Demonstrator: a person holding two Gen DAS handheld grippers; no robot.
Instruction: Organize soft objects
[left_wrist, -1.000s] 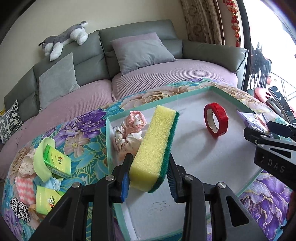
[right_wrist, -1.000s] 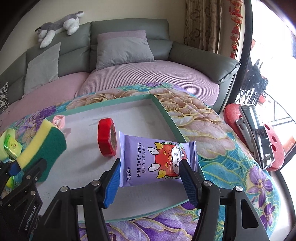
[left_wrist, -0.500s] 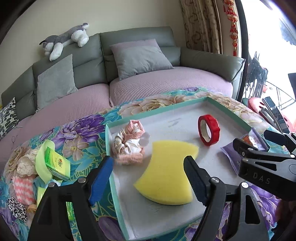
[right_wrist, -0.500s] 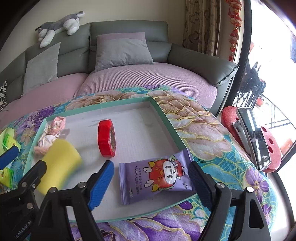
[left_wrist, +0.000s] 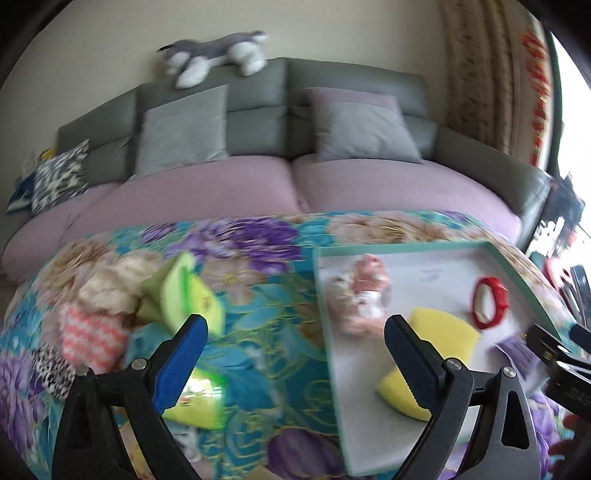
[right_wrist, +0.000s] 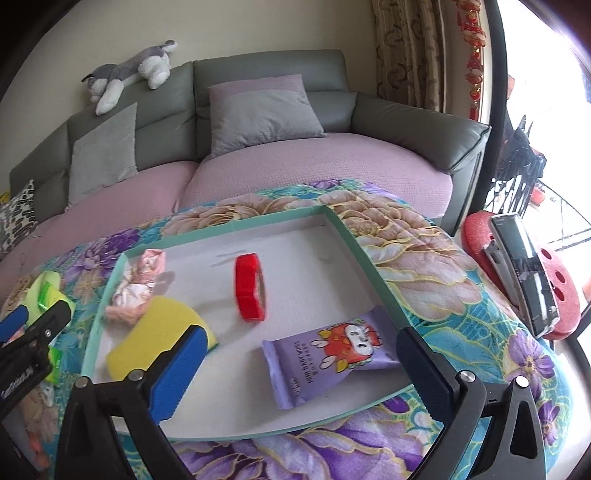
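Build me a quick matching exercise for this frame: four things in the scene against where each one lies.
Things:
1. yellow sponge
2. red tape roll
3. wipes pack
4. plush dog

Places:
A. on the sofa back
B. tray's near right corner
C. standing on edge mid-tray
D. tray's left side, beside the pink cloth bundle

Pairs: 1-D, 2-C, 3-B, 4-A

A grey sofa (right_wrist: 258, 96) with mauve seat covers is curving along a cream wall (right_wrist: 258, 26), carrying grey cushions (right_wrist: 258, 114) and a plush dog (right_wrist: 129, 74) on its back. Daylight is pouring past patterned curtains (right_wrist: 410, 51) at right.
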